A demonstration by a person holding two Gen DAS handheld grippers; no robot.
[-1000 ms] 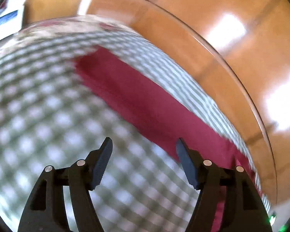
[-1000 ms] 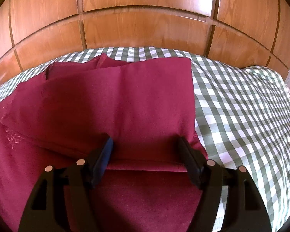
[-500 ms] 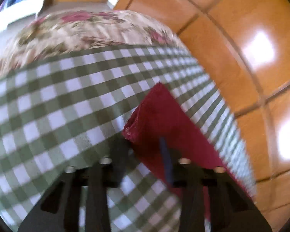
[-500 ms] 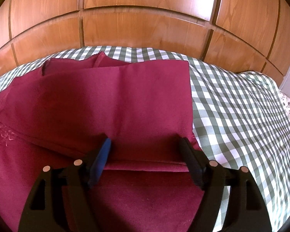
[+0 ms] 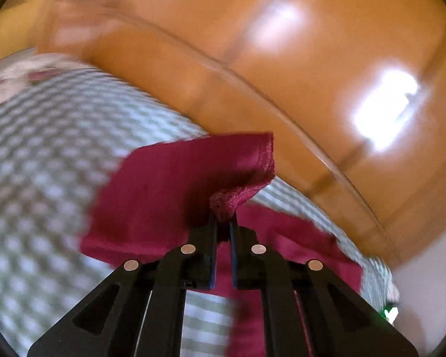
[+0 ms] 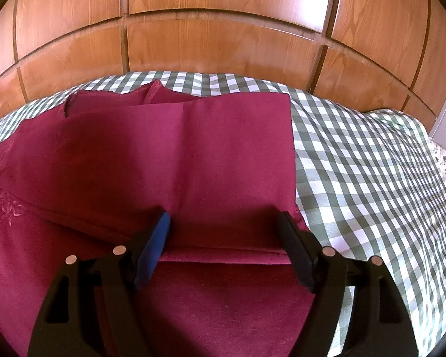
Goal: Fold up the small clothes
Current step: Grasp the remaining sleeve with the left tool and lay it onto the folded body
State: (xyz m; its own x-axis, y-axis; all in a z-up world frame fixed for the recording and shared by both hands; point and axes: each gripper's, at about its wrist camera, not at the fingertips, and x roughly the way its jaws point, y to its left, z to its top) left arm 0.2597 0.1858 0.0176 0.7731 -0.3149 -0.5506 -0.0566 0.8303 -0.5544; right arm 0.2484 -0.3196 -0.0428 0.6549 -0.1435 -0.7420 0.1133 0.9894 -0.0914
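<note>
The wooden panel wall [image 6: 223, 44] stands behind the checked bedcover [image 6: 356, 163]. The maroon garment [image 6: 193, 163] lies partly folded on it. The left gripper [image 5: 223, 220] has just closed, clamping a lifted hemmed corner. The right gripper [image 6: 224, 223] stands spread apart over the fold, gripping nothing.

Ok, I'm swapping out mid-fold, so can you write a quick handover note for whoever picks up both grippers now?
Left gripper: shut on a hemmed corner of the maroon cloth, lifted off the checked bedspread.
Right gripper: open, resting over the folded part of the cloth, gripping nothing.
Done: at least one fold is laid flat.
Left: carry the lifted corner across, lay it down, smooth it.
</note>
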